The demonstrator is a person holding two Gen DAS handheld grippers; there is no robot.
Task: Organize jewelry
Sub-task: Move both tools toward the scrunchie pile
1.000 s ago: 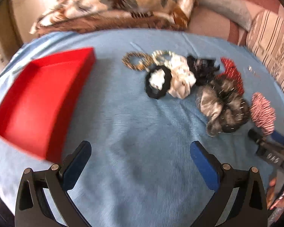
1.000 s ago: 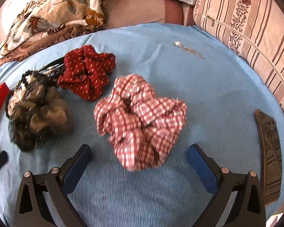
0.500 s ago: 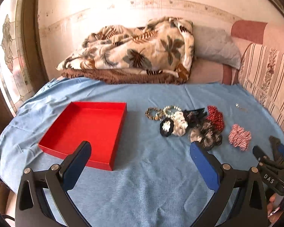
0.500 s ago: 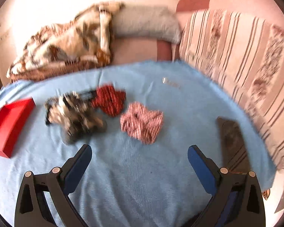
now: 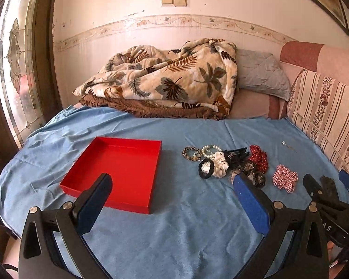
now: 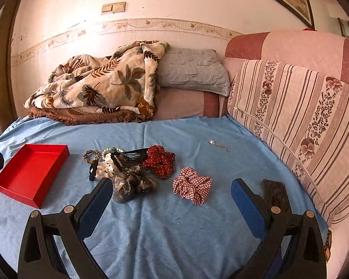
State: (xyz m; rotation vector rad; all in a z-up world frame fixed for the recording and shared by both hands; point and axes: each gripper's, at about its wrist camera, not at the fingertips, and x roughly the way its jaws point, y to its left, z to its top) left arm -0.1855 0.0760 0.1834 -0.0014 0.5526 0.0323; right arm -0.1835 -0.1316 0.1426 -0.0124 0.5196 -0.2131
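- While both tools hang spread and empty, the red tray (image 5: 118, 169) sits left on the bed.
- Left tool (image 5: 172, 200), then tangled scrunchies and bracelets (image 6: 128, 169): one could drag neighbours out.
- Right tool (image 6: 172, 200) nears the checked scrunchie (image 6: 192, 187).

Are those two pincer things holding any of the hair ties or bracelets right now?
No, nothing is held. The left gripper and the right gripper are both open and empty above the blue cloth; the checked scrunchie lies untouched.
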